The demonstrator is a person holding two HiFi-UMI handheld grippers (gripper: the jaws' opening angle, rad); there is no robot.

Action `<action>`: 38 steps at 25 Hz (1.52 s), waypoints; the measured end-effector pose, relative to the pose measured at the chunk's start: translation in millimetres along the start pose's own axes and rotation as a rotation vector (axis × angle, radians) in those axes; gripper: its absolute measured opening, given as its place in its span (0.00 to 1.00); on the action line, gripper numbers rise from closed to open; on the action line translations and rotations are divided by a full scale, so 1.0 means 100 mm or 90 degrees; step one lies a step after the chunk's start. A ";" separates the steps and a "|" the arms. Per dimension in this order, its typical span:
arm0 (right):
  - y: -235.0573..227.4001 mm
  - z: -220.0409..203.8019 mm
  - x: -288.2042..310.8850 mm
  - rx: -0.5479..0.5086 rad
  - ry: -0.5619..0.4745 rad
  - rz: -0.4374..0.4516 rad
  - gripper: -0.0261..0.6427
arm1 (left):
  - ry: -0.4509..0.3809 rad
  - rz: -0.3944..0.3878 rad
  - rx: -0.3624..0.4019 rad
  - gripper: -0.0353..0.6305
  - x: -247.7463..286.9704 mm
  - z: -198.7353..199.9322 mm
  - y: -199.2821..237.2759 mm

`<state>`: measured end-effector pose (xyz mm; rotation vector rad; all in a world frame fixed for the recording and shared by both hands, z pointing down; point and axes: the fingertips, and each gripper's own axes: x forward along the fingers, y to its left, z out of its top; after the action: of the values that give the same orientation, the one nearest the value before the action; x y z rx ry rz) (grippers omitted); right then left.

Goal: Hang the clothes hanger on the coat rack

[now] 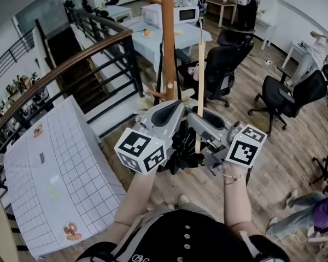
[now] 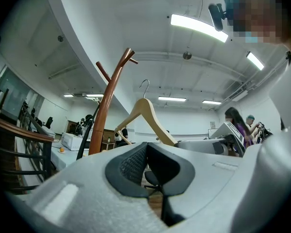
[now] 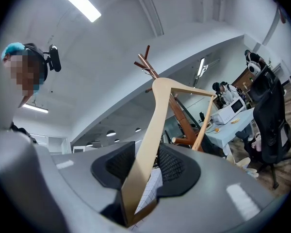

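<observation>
**Office room, wooden floor: hanger carried at the rack**

Item: clothes hanger (image 3: 157, 115), pale wood. It stands upright out of the right tongs (image 3: 146, 161), with its wire hook (image 2: 144, 84) topmost.

Right tongs: jaws parted only by the thickness of one hanger arm and gripping it.

Left tongs (image 2: 146, 152): jaws closed tip to tip with nothing between them. They sit just beside the right pair and apparently touch no part of the hanger.

Coat rack (image 2: 109, 106): directly ahead of both tongs. Its upper pegs sit higher than the hook.

Handling, as judged: raise the hanger until the hook clears a peg. Turn the hook's open side toward that peg, then lower it on. Move slowly, since a grip on one arm lets the hanger swing. Release only once the peg carries the weight.
</observation>
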<state>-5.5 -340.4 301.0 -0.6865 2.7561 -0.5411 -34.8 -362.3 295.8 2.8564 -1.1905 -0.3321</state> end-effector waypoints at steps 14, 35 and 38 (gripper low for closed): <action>-0.27 0.35 0.17 -0.013 0.000 0.024 0.26 | -0.006 -0.001 0.025 0.04 0.37 0.17 0.13; -0.18 1.08 0.74 -0.058 -0.010 0.091 0.26 | -0.064 0.014 0.061 0.04 0.63 0.94 0.51; -0.18 1.18 0.78 -0.062 -0.011 0.094 0.26 | -0.067 0.011 0.077 0.04 0.67 1.05 0.53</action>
<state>-27.1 -427.9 190.9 -0.5007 2.8036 -0.3696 -47.9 -441.6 186.7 2.9624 -1.2964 -0.4292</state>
